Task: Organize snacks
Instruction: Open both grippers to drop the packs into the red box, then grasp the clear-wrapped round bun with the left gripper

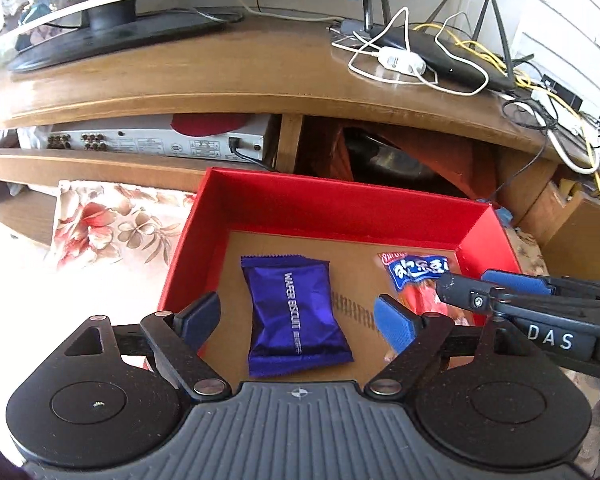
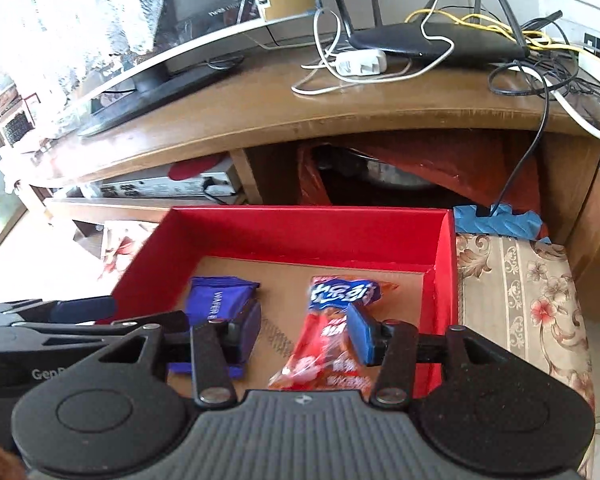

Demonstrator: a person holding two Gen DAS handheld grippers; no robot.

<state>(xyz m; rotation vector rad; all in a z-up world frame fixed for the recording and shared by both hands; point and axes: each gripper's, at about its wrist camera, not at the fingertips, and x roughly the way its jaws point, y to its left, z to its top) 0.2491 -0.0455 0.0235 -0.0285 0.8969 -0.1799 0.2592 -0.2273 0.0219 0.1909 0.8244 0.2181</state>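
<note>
Lifting both grippers straight up and clear of the red box [image 1: 332,204] looks like the right way to finish this step, so neither wrapper gets dragged. In the left wrist view, the left gripper [image 1: 298,320] hangs over the purple "WAFER BISCUIT" packet [image 1: 296,312], jaws wide and not touching it; the packet lies flat on the cardboard floor at lower centre. To its right lies the red snack bag [image 1: 416,276] with a blue label in script I cannot read. In the right wrist view, the right gripper [image 2: 306,334] straddles that bag at lower centre, jaws narrowly apart; whether the pads press it I cannot tell. The neighbouring tool reads "DAS"; a partial "Gen" shows at lower left.
</note>
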